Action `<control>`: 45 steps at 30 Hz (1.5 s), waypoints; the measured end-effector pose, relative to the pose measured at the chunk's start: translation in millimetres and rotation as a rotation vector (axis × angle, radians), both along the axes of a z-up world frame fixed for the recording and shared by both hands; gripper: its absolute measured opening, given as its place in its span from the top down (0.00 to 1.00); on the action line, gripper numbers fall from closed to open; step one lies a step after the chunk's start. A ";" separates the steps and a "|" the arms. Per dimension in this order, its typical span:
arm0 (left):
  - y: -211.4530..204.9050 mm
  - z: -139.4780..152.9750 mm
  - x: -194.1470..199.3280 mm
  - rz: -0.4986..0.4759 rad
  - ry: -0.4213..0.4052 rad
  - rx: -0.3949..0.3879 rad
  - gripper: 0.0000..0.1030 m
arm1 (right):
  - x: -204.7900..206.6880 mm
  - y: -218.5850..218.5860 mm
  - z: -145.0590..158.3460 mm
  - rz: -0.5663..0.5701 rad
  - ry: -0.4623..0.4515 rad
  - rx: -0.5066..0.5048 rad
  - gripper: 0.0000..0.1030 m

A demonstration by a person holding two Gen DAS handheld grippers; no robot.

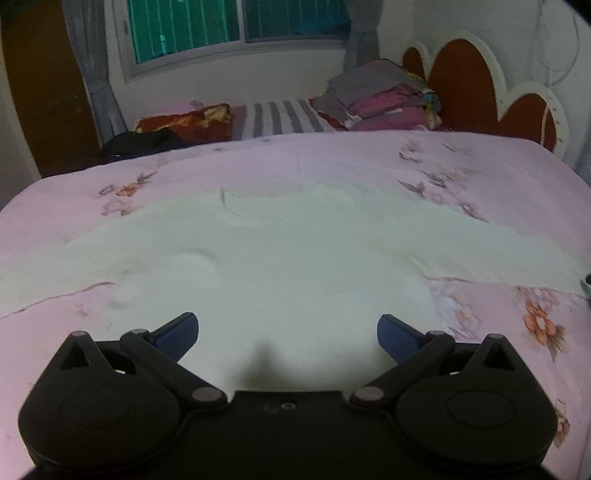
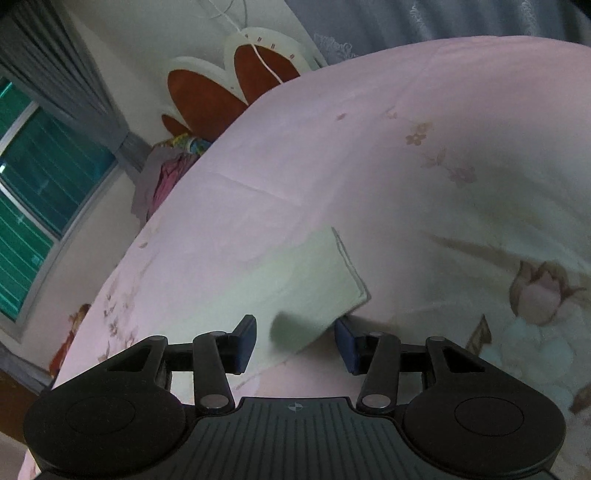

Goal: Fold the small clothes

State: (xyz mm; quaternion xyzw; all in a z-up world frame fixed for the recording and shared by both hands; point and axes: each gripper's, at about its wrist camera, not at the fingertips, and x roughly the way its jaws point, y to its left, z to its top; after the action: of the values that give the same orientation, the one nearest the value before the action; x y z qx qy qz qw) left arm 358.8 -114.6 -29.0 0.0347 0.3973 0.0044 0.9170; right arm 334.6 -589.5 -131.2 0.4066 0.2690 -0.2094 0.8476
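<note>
A wide bed [image 1: 332,162] covered by a pink floral sheet fills both views, and a white garment [image 1: 280,258] is laid out flat across the middle of it, with sleeves spread to the left and right and a neckline marked faintly at the far side. Behind the bed, a window [image 1: 236,22] with greenish panes is seen on the far wall, flanked by grey curtains, and a red and white scalloped headboard [image 1: 476,81] is set at the far right. A stack of folded clothes [image 1: 384,96], grey on top and pink beneath, is piled just in front of the headboard, with a striped cloth [image 1: 280,118] beside it and a dark garment [image 1: 147,142] lying at the far left edge. In the left wrist view, the left claw [image 1: 287,334] is held low over the near hem of the white garment, its blue-padded fingers [image 1: 177,332] spread wide apart with nothing between them. In the right wrist view, the right claw [image 2: 295,341] is likewise parted, and one sleeve end [image 2: 317,280] of the white garment, edged by a stitched cuff, is seen lying between its pads; whether the cloth is touched by them cannot be told. At the right edge of the left wrist view, a small dark tip is glimpsed by the sleeve, too little of it shown to be identified.
</note>
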 end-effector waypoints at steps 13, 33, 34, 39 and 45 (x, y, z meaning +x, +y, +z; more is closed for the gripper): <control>101.1 -18.8 31.4 0.112 0.032 -0.147 0.00 | 19.6 25.9 20.9 0.033 0.028 -0.138 0.97; 288.9 -57.1 1.8 0.333 0.104 -0.266 0.00 | 144.6 384.0 52.4 0.747 -0.044 -0.326 0.97; 293.1 -57.9 0.1 0.334 0.102 -0.265 0.00 | 145.7 402.7 49.9 0.785 -0.044 -0.333 0.97; 301.3 -54.2 0.3 0.340 0.068 -0.271 0.03 | 156.8 461.7 30.5 0.896 -0.037 -0.343 0.97; 298.3 -50.4 9.6 0.295 0.039 -0.312 0.06 | 170.4 503.5 9.8 0.936 -0.011 -0.307 0.96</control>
State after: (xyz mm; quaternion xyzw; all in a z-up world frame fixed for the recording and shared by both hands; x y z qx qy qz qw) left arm 368.5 183.7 -79.4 -0.1660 0.4117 0.0765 0.8928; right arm 505.0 -85.9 -121.4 0.1136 0.3842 0.1588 0.9024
